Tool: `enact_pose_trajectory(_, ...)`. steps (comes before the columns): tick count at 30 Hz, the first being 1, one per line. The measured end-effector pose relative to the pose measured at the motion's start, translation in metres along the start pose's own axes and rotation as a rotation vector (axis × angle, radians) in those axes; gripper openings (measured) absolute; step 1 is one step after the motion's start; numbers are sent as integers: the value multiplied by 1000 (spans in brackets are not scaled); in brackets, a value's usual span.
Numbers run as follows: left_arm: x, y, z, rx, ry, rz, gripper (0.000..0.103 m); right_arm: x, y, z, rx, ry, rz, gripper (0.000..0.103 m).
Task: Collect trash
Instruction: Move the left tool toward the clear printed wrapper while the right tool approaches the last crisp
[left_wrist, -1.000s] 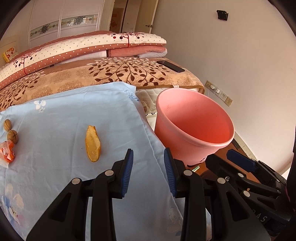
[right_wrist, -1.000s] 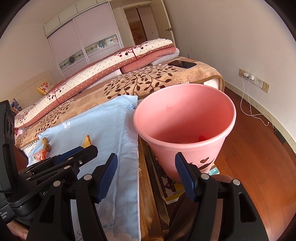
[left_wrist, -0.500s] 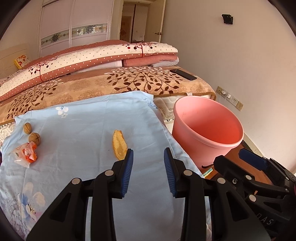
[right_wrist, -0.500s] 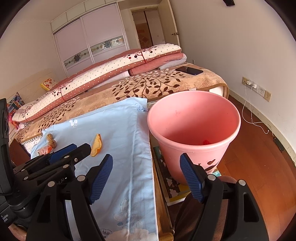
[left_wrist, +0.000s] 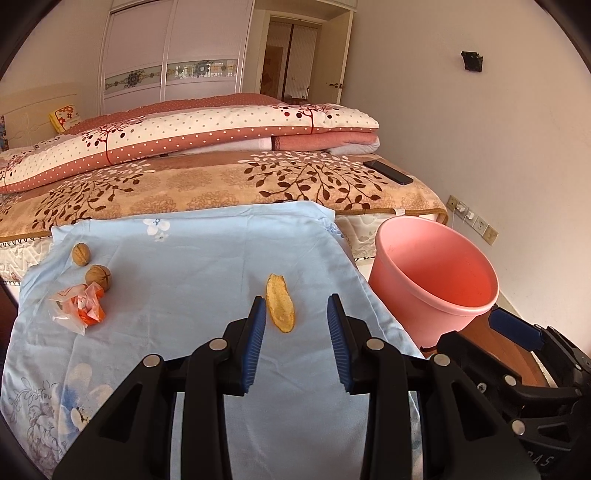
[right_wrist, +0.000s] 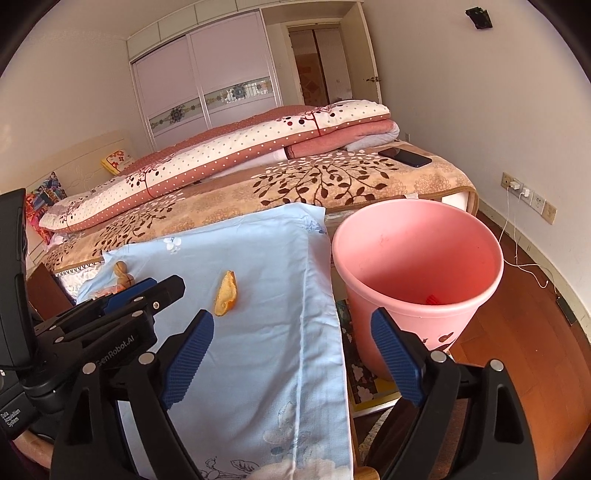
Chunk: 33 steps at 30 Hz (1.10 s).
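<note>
Right wrist view first: my right tongs (right_wrist: 291, 354) have just been opening and now stand wide with nothing between them, beside the pink bin (right_wrist: 417, 280), where a small red scrap, I think, lies at the bottom. So that drop looks done. Both views have pulled back from the bin since a second ago, and the orange peel (left_wrist: 280, 302) now sits just ahead of my left tongs (left_wrist: 297, 343), which gape halfway, empty. It's a curled yellow-orange strip lying flat on the blue cloth (left_wrist: 207, 258); two walnuts (left_wrist: 90, 266) and a crumpled orange wrapper (left_wrist: 79, 306) wait farther left.
</note>
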<state>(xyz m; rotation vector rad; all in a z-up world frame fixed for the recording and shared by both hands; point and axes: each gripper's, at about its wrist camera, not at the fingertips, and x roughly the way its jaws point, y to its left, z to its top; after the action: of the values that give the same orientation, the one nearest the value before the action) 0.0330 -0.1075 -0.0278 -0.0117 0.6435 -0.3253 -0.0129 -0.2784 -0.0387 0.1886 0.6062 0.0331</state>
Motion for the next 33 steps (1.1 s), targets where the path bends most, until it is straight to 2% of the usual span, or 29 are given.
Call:
enact_pose_trajectory(6, 2, 13, 1, -31, 5, 27, 35, 5, 12, -1, -38, 2, 31, 85)
enact_pose_trajectory(14, 9, 32, 1, -78, 29, 44, 35, 24, 29, -2, -104, 61, 6, 85)
enact_pose_trajectory(20, 14, 41, 0, -95, 47, 42, 35, 42, 45, -3, -165, 120, 43, 85)
enact_pose_trajectory(27, 22, 51, -1, -115, 77, 39, 35, 57, 65, 0, -235, 150, 85, 77)
enact_pose_trajectory(33, 20, 72, 1, -155, 78, 52, 35, 70, 66, 6, -203, 181, 111, 75)
